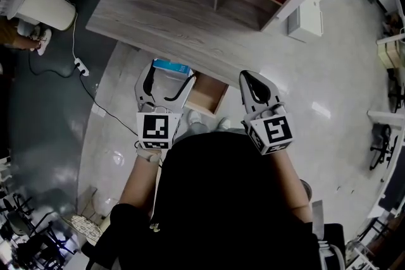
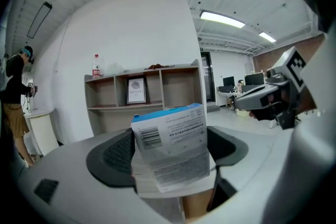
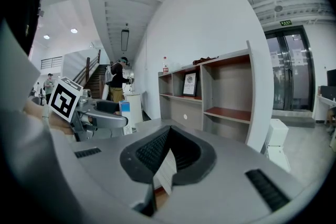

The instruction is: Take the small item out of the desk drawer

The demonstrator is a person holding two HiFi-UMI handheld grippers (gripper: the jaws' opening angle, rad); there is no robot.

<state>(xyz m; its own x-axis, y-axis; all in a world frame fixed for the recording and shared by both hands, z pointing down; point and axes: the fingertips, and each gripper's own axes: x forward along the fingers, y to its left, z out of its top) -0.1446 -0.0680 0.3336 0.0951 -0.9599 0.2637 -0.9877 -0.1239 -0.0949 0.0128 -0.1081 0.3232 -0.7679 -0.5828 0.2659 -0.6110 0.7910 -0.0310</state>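
left gripper point(image 1: 167, 77): clamped on blue-topped small box point(image 2: 170, 140) | right gripper point(image 1: 249, 78): jaws pressed together | desk drawer point(image 1: 207, 96): open, between grippers

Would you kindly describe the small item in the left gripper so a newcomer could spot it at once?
Below the front edge of the grey wooden desk an open drawer juts out. Just left of it, the left gripper clamps a small box: white, blue-topped, with a barcode and fine print, unlike the bare wooden drawer.
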